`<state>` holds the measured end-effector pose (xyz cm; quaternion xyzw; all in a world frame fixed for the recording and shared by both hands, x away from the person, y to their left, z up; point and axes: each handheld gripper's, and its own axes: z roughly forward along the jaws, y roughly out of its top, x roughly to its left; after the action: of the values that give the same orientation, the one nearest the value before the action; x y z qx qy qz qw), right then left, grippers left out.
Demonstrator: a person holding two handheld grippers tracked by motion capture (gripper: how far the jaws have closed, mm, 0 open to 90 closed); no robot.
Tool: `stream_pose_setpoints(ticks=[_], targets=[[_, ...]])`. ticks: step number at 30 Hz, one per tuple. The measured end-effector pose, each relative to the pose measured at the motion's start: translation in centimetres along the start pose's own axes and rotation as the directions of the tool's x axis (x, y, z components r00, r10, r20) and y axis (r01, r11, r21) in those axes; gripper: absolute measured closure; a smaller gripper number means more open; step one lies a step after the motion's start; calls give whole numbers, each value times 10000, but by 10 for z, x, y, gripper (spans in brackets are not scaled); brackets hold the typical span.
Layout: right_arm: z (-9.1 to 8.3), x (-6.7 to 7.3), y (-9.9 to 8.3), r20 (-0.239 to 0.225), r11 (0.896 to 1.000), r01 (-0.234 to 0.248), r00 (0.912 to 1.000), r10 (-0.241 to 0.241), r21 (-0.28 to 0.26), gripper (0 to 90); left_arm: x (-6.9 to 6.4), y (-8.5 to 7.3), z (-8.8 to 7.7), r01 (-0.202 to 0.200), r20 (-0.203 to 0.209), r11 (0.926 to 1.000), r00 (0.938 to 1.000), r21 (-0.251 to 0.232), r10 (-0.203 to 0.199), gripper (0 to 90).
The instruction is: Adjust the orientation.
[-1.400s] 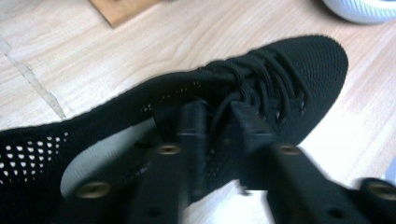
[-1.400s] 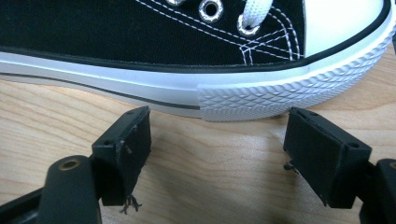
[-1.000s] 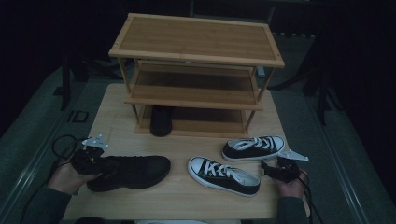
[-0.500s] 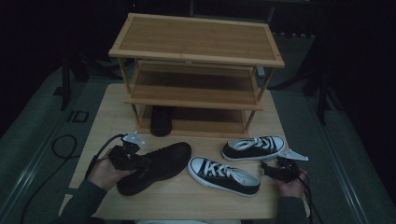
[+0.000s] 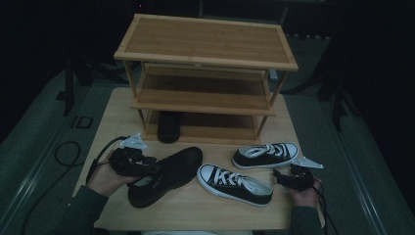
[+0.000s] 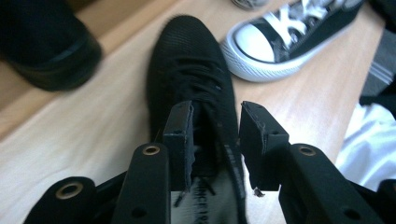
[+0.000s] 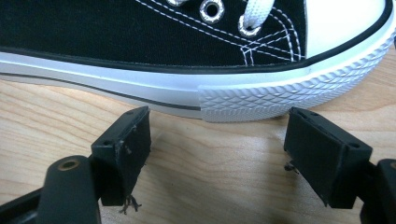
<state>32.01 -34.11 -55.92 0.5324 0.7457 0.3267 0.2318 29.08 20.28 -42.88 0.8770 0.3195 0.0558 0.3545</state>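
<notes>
Left tool [image 6: 215, 123], jaws just opened, straddles the plain black mesh shoe's [image 5: 169, 171] collar, letting go; right tool [image 7: 217, 140] open, idle. Next: back off.

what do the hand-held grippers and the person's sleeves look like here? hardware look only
Both are black. The left hand-held gripper carries a pale grey three-cornered plate and trails a black cable. The right hand-held gripper has the same plate. Up close, the jaws are blocky black pads on arms with brass-ringed holes. Sleeves are dark grey-green.
</notes>
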Motion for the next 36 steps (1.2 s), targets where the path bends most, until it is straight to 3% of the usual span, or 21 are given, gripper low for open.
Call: stream_pose_setpoints(ticks=[4,10,14,19,26,28,31,36], targets=[[0,0,0,0,10000,-3,10000,3,1,226,9,-2,-6,31,-400,10000,9992,-82,-35,648],[0,0,0,-2,10000,3,10000,-3,2,226,15,-9,7,-136,-598,9967,9980,795,184,651],[0,0,0,-2,10000,2,10000,-2,1,226,15,-10,18,-251,-851,9891,9957,1453,377,688],[0,0,0,-1,10000,0,10000,0,1,226,17,-4,30,-363,-712,9834,9962,1775,496,712],[0,0,0,-7,10000,-2,10000,2,2,227,19,2,50,-517,-745,9686,9946,2430,717,733],[0,0,0,-5,10000,-1,10000,1,3,226,19,3,55,-466,-924,9667,9931,2516,719,778],[0,0,0,-4,10000,3,10000,-3,4,226,20,4,56,-232,-935,9705,9945,2400,469,872],[0,0,0,-5,10000,0,10000,0,5,226,25,2,54,199,-715,9769,9974,2129,-47,877]])
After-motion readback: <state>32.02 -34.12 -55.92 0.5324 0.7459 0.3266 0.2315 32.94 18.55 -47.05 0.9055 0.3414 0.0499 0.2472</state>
